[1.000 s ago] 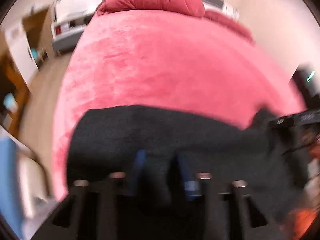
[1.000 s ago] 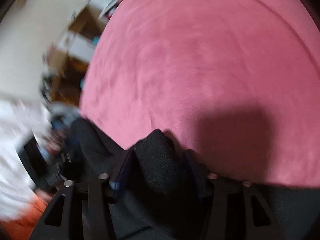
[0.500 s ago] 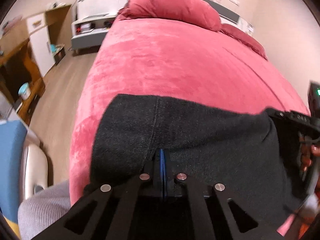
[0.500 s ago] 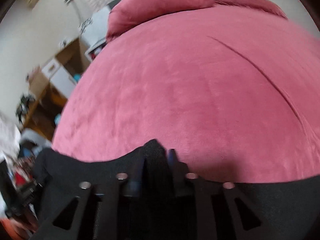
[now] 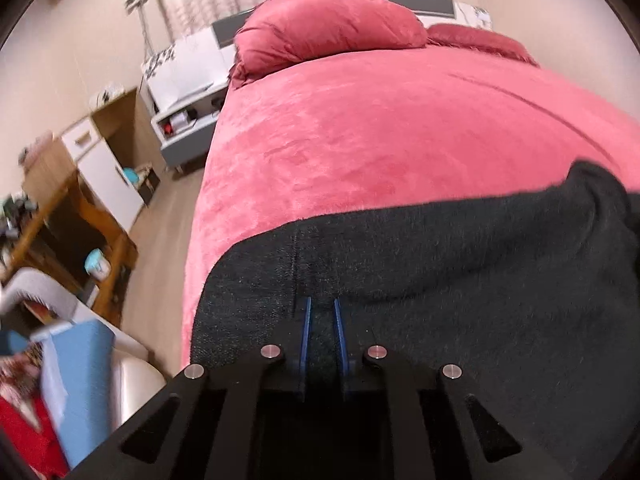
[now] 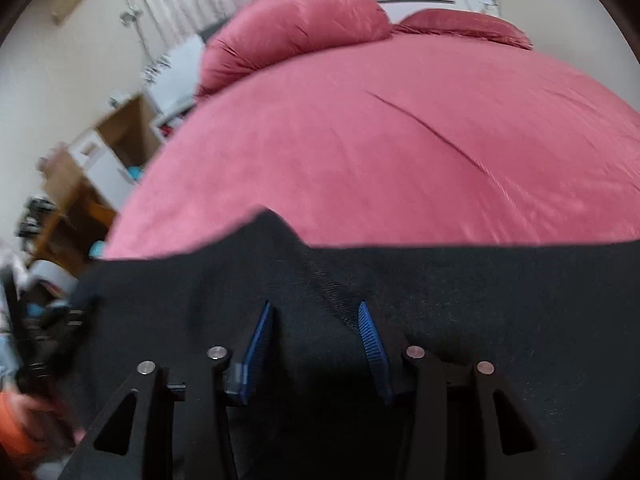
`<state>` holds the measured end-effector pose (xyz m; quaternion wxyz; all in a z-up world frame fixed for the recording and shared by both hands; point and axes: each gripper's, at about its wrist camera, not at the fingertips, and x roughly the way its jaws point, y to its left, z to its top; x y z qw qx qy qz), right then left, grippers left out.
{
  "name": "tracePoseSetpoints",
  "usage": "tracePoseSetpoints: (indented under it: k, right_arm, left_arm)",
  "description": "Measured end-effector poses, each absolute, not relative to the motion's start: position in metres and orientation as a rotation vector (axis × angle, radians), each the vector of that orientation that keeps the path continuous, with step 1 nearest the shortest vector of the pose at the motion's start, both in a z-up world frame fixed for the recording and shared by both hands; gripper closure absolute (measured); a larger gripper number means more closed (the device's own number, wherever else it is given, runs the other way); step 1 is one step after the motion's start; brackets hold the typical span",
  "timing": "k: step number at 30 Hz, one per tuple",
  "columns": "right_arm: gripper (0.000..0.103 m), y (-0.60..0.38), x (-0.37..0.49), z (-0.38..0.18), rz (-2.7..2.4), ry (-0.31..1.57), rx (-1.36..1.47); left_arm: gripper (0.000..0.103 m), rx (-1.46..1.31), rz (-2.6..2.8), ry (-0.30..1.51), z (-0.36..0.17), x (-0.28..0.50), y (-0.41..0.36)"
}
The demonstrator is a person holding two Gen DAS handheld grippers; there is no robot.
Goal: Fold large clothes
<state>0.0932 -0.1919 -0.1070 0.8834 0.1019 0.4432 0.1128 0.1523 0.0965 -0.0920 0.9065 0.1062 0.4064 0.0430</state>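
The black garment (image 5: 440, 280) is spread on the pink bed (image 5: 380, 140) ahead of both grippers. The left gripper (image 5: 321, 320), jaws opening, barely parted, has cloth between them; the right gripper (image 6: 314, 332) is being opened, fabric lying loosely between. The edge should be laid flat before withdrawal.

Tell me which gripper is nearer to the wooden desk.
Left. Both grippers' jaws are opening with black garment between them: the left gripper at the bed edge facing the wooden desk, the right gripper farther across the bed.
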Motion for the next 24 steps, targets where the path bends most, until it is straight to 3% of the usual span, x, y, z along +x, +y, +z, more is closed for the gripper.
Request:
tracePoseSetpoints:
  k: [5,7,8,9,10,11,12,16,18,24]
  right_arm:
    - [0.056,-0.229,0.101,-0.104,0.209,0.924,0.486]
    - [0.051,-0.256,0.088,-0.094,0.15,0.884,0.568]
    - [0.046,-0.265,0.082,-0.093,0.128,0.874,0.58]
    - [0.044,-0.278,0.074,-0.093,0.094,0.874,0.587]
    - [0.044,-0.283,0.073,-0.094,0.079,0.888,0.588]
    - [0.044,-0.286,0.072,-0.101,0.075,0.91,0.583]
    - [0.044,-0.289,0.071,-0.107,0.081,0.929,0.581]
    - [0.039,-0.301,0.069,-0.118,0.136,0.96,0.576]
    - [0.026,-0.3,0.072,-0.115,0.186,0.979,0.575]
    - [0.026,-0.33,0.067,-0.101,0.224,1.063,0.599]
  left_arm:
    - [0.09,0.056,0.038,0.862,-0.076,0.136,0.119]
    - [0.09,-0.035,0.038,0.85,-0.068,0.127,0.127]
    - [0.084,-0.057,0.048,0.839,-0.063,0.12,0.124]
    - [0.059,-0.069,0.074,0.825,-0.059,0.116,0.123]
    - [0.042,-0.082,0.103,0.788,-0.051,0.111,0.118]
    - [0.013,-0.097,0.108,0.756,-0.046,0.108,0.113]
    - [0.004,-0.112,0.103,0.721,-0.041,0.105,0.107]
    - [0.003,-0.092,-0.046,0.706,-0.03,0.115,0.054]
    - [0.001,-0.019,-0.112,0.779,-0.04,0.131,0.022]
    - [0.0,0.216,-0.117,0.954,-0.102,0.162,-0.023]
